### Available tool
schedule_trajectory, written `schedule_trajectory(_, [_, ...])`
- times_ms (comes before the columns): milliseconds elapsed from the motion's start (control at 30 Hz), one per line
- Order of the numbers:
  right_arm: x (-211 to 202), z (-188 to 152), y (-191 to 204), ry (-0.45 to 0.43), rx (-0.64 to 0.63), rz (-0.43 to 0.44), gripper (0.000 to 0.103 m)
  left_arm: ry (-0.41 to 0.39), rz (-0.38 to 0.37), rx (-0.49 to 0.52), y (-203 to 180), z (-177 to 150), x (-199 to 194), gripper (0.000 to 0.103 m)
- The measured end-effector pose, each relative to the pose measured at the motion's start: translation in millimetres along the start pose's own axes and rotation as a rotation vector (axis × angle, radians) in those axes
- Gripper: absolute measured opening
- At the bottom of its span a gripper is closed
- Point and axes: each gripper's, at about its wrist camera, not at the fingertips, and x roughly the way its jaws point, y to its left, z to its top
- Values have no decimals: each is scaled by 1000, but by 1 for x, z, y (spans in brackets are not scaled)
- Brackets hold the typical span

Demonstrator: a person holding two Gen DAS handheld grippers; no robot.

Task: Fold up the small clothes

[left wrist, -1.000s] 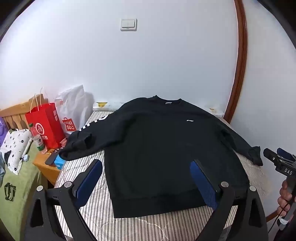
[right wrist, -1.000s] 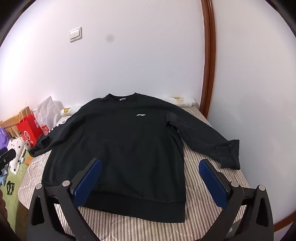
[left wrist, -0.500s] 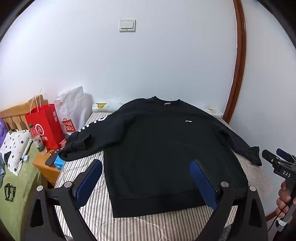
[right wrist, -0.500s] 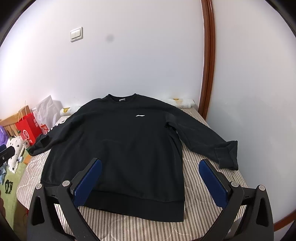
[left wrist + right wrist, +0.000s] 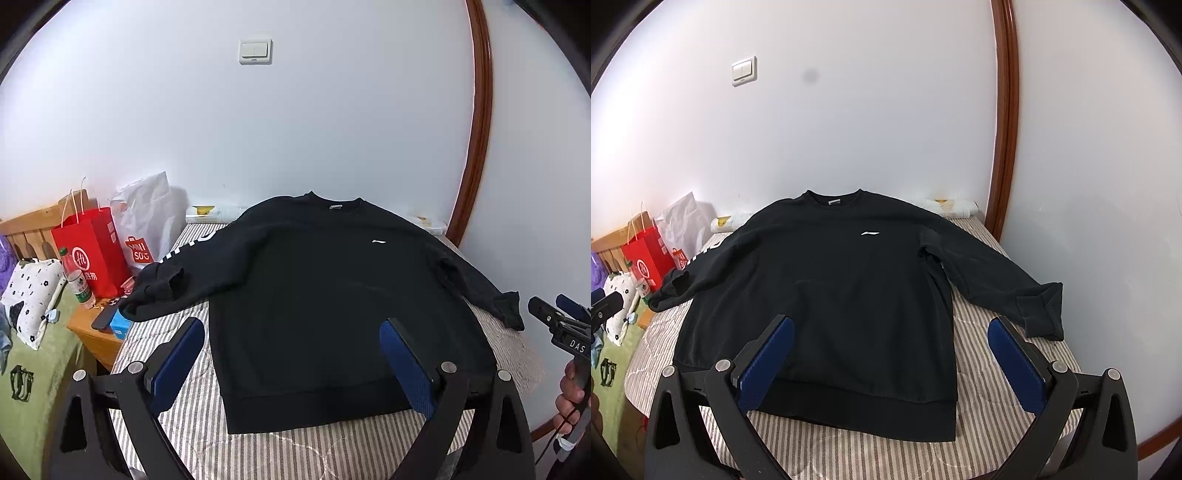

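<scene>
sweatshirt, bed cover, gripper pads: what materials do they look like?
Black sweatshirt: looks like soft matte knit, probably cotton fleece; ribbed hem and cuffs, no sheen.
Striped bed cover: woven fabric, seemingly quilted; stitch lines and herringbone stripes show.
Pads on the left gripper: blue, finely textured, likely rubber or foam; hard to tell. Frame is matte black, possibly plastic.

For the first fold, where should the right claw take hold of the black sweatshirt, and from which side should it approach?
Probably the rolled cuff of the sleeve on the right claw's side of the black long-sleeved sweatshirt. It lies splayed outward on the striped bed cover, apart from the body, a thick edge. Come from the wall side, jaws open, then carry it inward.
</scene>
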Motion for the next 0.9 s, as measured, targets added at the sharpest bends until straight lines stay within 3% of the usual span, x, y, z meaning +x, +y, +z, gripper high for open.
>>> schedule_trajectory(900, [1, 1, -4, 24, 15, -4, 103, 9, 7, 0, 2, -2, -4, 96])
